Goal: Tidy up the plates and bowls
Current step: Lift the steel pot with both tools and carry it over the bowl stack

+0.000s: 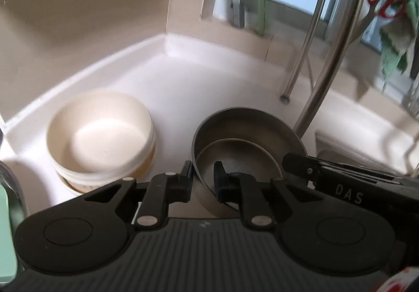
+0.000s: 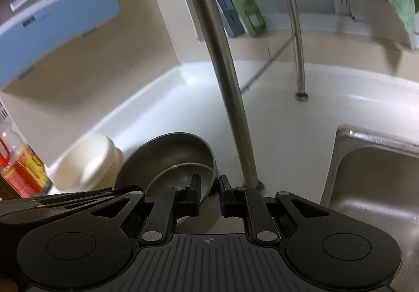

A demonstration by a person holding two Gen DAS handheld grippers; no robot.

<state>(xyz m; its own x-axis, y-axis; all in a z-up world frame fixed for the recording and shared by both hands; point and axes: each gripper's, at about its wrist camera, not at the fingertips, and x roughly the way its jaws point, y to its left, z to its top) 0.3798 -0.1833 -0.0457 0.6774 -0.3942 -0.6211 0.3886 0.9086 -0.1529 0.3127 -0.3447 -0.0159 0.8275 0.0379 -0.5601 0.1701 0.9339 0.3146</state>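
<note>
1. The left claw (image 1: 203, 179) pinches the near-left rim of the steel bowl (image 1: 248, 135).
2. The right claw (image 2: 209, 194) pinches its right rim.
3. The bowl tilts, mouth facing the cameras, a smaller steel bowl (image 1: 235, 158) nested inside.
4. A stack of white bowls (image 1: 102, 135) stands upright on the counter (image 1: 196, 82), just left.

Two steel bowls (image 1: 248, 135) sit nested, a smaller one (image 1: 235, 156) inside the larger, and at least two cream bowls (image 1: 102, 135) are stacked to their left. Two grippers are in view, the left gripper (image 1: 203, 179) and the right gripper (image 2: 209, 192). Farther off stand two metal rack legs (image 2: 225, 77), with one sink (image 2: 371, 177) on the right and one bottle (image 2: 21, 166) on the near left.
</note>
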